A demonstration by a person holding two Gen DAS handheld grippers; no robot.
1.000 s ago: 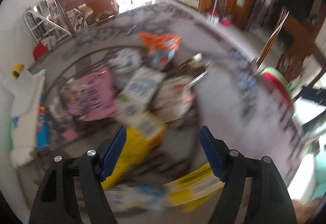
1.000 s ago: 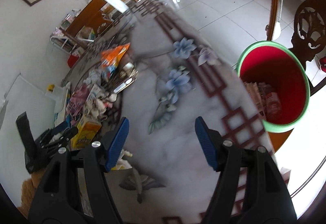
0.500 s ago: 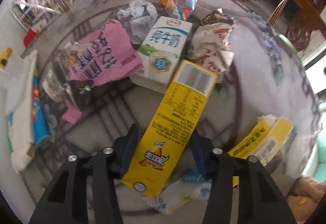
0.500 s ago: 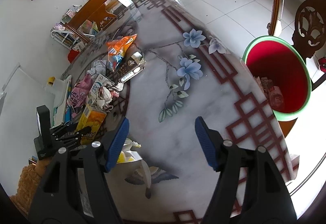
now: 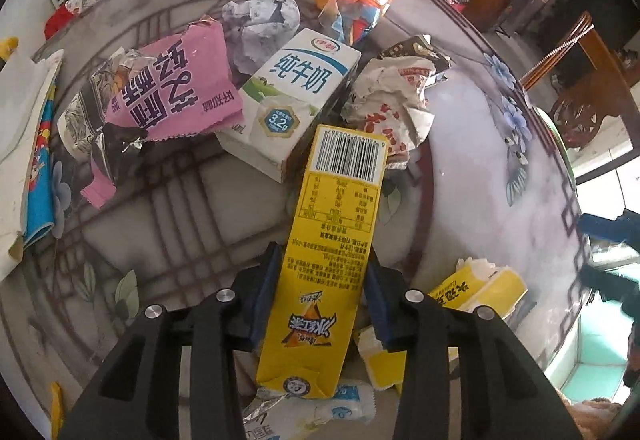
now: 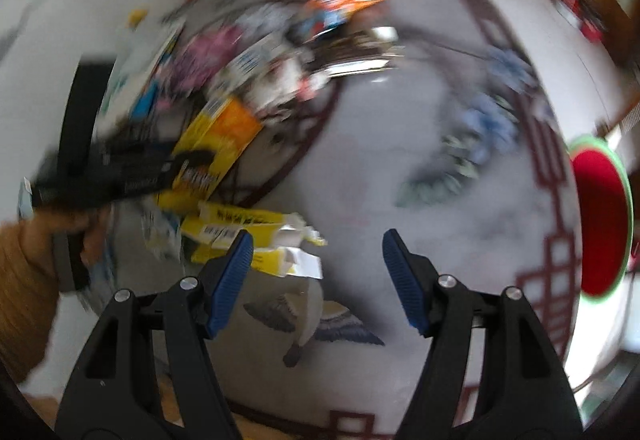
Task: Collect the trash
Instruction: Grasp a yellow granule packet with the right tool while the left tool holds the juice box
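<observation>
My left gripper [image 5: 320, 280] is shut on a tall yellow drink carton [image 5: 336, 240]; the blue pads press both its sides. The carton [image 6: 216, 155] and the left gripper [image 6: 120, 167] also show in the blurred right wrist view. Beyond it lie a white milk carton [image 5: 296, 95], a pink wrapper [image 5: 176, 91], crumpled paper [image 5: 260, 23], an orange snack bag [image 5: 344, 3] and a crumpled red-and-white wrapper [image 5: 392, 99]. My right gripper [image 6: 316, 264] is open and empty above the marble table, near a torn yellow box [image 6: 248, 236]. The red bin [image 6: 600, 220] stands at the right.
The torn yellow box [image 5: 476, 292] and a white-blue wrapper [image 5: 320, 408] lie by my left gripper. A flat white-and-blue package [image 5: 28, 143] lies at the table's left edge. The round marble table [image 6: 440, 207] has flower and lattice patterns. Wooden chairs and furniture stand beyond.
My left gripper went from open above the pile to shut on the yellow carton. My right gripper swung left toward the trash; its view is blurred and the bin has shifted to the right edge.
</observation>
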